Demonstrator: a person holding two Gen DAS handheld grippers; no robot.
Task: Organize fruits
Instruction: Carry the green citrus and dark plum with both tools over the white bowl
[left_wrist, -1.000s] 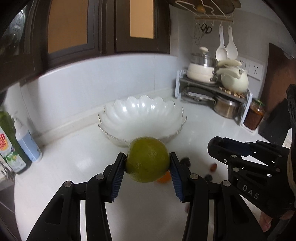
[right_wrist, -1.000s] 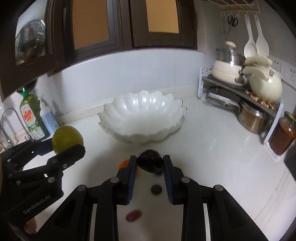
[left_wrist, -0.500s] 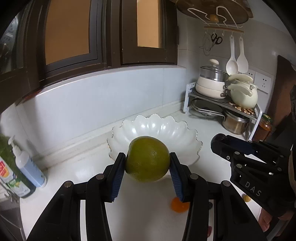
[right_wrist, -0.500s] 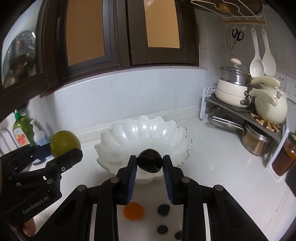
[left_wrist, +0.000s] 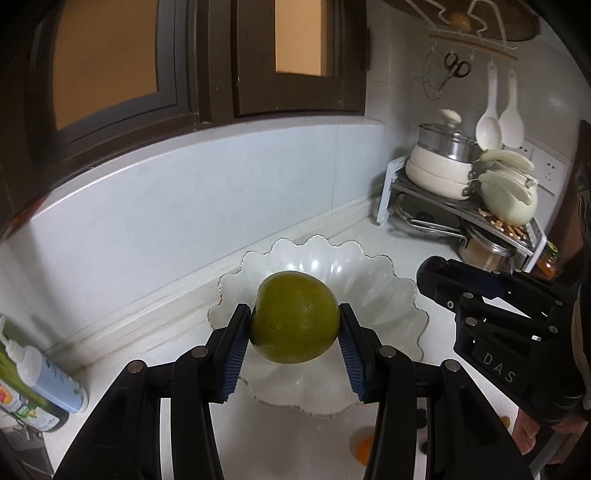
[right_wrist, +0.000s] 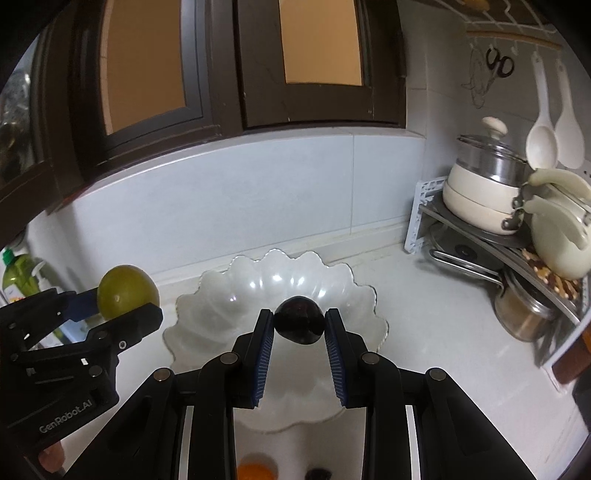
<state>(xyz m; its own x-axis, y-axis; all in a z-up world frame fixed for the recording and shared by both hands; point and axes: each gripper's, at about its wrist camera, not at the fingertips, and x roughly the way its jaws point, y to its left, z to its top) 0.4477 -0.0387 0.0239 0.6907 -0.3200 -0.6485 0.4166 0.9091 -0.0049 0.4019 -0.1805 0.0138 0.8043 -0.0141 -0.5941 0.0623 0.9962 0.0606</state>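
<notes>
My left gripper (left_wrist: 294, 325) is shut on a large green citrus fruit (left_wrist: 294, 316) and holds it above the near side of the white scalloped bowl (left_wrist: 373, 266). My right gripper (right_wrist: 299, 326) is shut on a dark plum (right_wrist: 300, 319) and holds it over the same bowl (right_wrist: 229, 288). The bowl looks empty. The right gripper shows at the right of the left wrist view (left_wrist: 428, 273), and the green fruit shows at the left of the right wrist view (right_wrist: 127, 291). An orange fruit (right_wrist: 255, 470) and a small dark fruit (right_wrist: 319, 473) lie on the counter below.
A rack with pots and a kettle (left_wrist: 465, 192) stands at the back right, with a jar (left_wrist: 546, 258) beside it. Soap bottles (left_wrist: 40, 384) stand at the left. The tiled wall and window frames are behind the bowl.
Both grippers have risen from the counter and moved forward over the bowl, each still holding its fruit. The loose fruits on the counter have slid to the bottom of the views.
</notes>
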